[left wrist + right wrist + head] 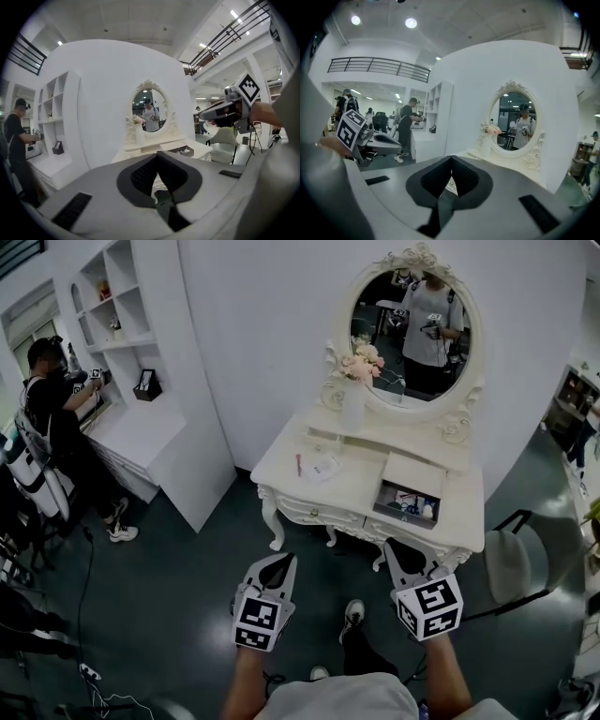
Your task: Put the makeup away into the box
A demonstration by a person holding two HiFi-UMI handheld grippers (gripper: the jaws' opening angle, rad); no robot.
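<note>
A white dressing table (349, 486) stands ahead of me under an oval mirror (412, 329). On its right part sits an open box (410, 500) with a dark inside and small items in it. A few makeup pieces (316, 466), one a thin red stick, lie left of the box. My left gripper (278, 564) and right gripper (401, 551) hover over the floor in front of the table, short of it. Both are shut with nothing between the jaws. In the left gripper view the tips (157, 153) meet; in the right gripper view the tips (451, 159) also meet.
A vase of pink flowers (356, 381) stands at the mirror's left. A grey chair (511, 563) sits right of the table. White shelving (122, 324) lines the left wall, where a person in black (52, 423) stands. Cables (84, 615) run over the dark floor.
</note>
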